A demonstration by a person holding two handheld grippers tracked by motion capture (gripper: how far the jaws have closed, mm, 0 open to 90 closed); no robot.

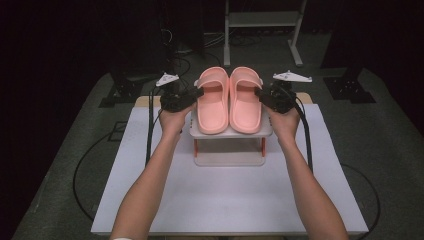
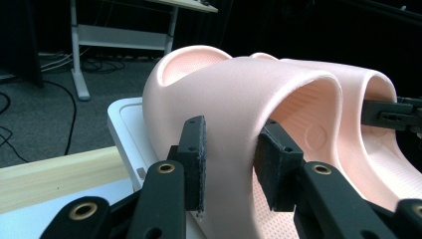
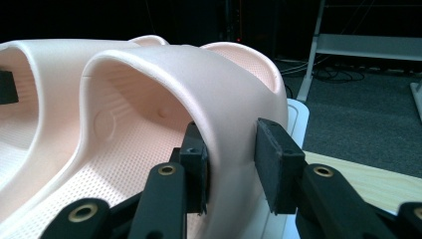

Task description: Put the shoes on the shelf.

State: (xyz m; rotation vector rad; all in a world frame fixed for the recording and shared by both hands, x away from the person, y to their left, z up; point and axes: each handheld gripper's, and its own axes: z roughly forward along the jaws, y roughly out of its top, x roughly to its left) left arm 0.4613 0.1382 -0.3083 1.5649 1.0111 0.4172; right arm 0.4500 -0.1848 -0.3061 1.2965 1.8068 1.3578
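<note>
Two pink slippers stand side by side, toes away from me, on a small white rack (image 1: 230, 134). My left gripper (image 1: 199, 93) comes in from the left and is shut on the outer side of the left slipper's (image 1: 212, 107) strap. In the left gripper view the gripper (image 2: 229, 149) has one pad (image 2: 195, 164) outside the strap (image 2: 239, 89) and the other inside. My right gripper (image 1: 259, 93) mirrors it, shut on the right slipper's (image 1: 246, 107) strap. The right gripper view shows that gripper (image 3: 231, 149) pinching the strap wall (image 3: 199, 79).
The rack sits toward the back of a white table top (image 1: 225, 200), with a wooden strip (image 1: 142, 100) behind it. Grey floor with cables surrounds the table. A metal desk frame (image 1: 262, 20) and black stands (image 1: 125, 85) lie beyond.
</note>
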